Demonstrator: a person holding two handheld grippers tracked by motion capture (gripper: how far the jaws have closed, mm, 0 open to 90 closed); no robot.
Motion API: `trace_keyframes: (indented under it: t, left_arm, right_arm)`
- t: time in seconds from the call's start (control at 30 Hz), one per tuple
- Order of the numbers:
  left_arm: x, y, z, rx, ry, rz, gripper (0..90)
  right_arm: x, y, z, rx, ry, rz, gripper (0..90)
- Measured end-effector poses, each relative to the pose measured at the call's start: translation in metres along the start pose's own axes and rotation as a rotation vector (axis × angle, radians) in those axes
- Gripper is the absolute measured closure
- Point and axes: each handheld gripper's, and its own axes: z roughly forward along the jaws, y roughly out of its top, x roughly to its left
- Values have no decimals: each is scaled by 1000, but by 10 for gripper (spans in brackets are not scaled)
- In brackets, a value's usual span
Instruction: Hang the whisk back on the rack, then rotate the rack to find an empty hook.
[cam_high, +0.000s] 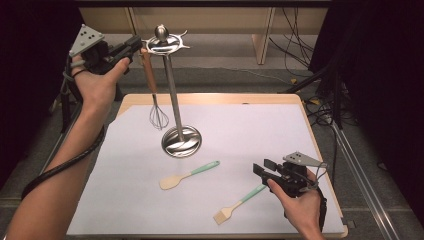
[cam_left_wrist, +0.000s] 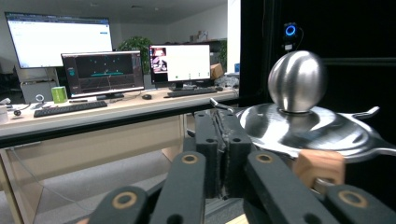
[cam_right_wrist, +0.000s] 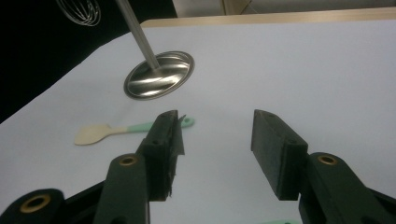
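Note:
A steel utensil stand (cam_high: 181, 141) rises from the white mat to a hooked top disc with a ball (cam_high: 161, 32). From one hook hangs a whisk (cam_high: 150, 75) with a wooden handle. My left gripper (cam_high: 135, 46) is raised beside the top of that handle, jaws shut with nothing between them. In the left gripper view the shut gripper (cam_left_wrist: 223, 116) sits just left of the wooden handle end (cam_left_wrist: 320, 165) and the ball (cam_left_wrist: 297, 80). My right gripper (cam_high: 263, 167) stands open low over the mat, by the teal handle of a pastry brush (cam_high: 240, 202). Ahead of it lies a teal-handled spatula (cam_high: 190, 175).
The white mat (cam_high: 250, 125) covers a wooden table whose edges show at the back and right. In the right gripper view the open gripper (cam_right_wrist: 217, 154) faces the spatula (cam_right_wrist: 107, 132) and the stand's base (cam_right_wrist: 159, 74). Cables lie on the floor at right.

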Motion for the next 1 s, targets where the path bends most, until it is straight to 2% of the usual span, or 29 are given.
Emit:
trace_keyframes:
  t: [0.03,0.07,0.13,0.17,0.2,0.27,0.3,0.33,0.37,0.4,0.43,0.47,0.5,0.57,0.63,0.67,0.7,0.73,0.77,0.83,0.87,0.9,0.93,0.97,1.0]
  left_arm:
    - [-1,-1,-6,-5,1,5,814]
    - [-3,-1,-11,-5,-4,5,781]
    - [-5,-3,-20,5,-19,-1,679]
    - [-6,-4,-24,6,-22,-5,644]
    - [-6,-6,-29,11,-26,-9,567]
    - [-5,-10,-37,13,-23,-20,535]
    - [-3,-11,-41,13,-6,-7,520]
    - [-1,-13,-44,14,23,2,508]
    - [2,-15,-47,10,46,11,497]
    - [5,-16,-50,8,64,16,483]
    - [7,-18,-53,5,82,18,478]
    - [9,-18,-56,5,99,21,478]
    - [10,-19,-59,4,112,18,472]
    - [11,-21,-66,-1,130,3,451]
    - [9,-22,-69,-5,131,12,445]
    - [8,-24,-72,-8,129,7,441]
    - [5,-25,-74,-8,122,3,435]
    - [2,-27,-77,-1,109,2,431]
    - [-3,-29,-78,3,92,0,431]
    - [-12,-35,-80,23,53,2,436]
    - [-16,-38,-80,37,27,4,447]
    - [-19,-42,-79,50,6,8,453]
    - [-22,-46,-79,62,-9,13,461]
    - [-24,-49,-78,71,-17,13,471]
    - [-27,-54,-77,91,-32,14,480]
  right_arm:
    - [0,0,0,0,-8,-6,522]
    - [-4,1,1,-17,-21,-64,522]
    - [-2,2,0,-17,-9,-52,522]
    - [1,2,-1,-3,-8,-17,521]
    - [-1,3,0,-11,-11,-59,520]
    - [-1,3,1,-20,-6,-55,520]
    - [-2,4,0,-6,-19,-64,520]
    - [0,3,0,0,-5,-29,520]
    - [-3,4,0,-5,-15,-61,520]
    - [-4,4,1,-15,-19,-58,520]
    - [-5,5,-2,4,-33,-66,520]
    - [-6,4,0,-7,-26,-67,520]
    - [-4,4,1,-4,-4,-38,520]
    - [-5,5,0,-9,-14,-56,521]
    - [-5,5,0,-10,-13,-58,521]
    - [-5,4,0,-7,-15,-68,521]
    - [-4,3,1,-21,-10,-50,521]
    - [1,2,-2,21,-10,8,521]
    - [-3,2,-1,-2,-8,-48,521]
    - [-3,3,-2,-9,-9,-59,521]
    - [-3,3,-1,-10,6,-53,521]
    - [0,3,-3,8,-3,-19,522]
    - [-3,4,-4,12,-22,-64,522]
    - [-4,4,-4,13,-29,-70,523]
    - [0,3,-3,16,-8,-5,524]
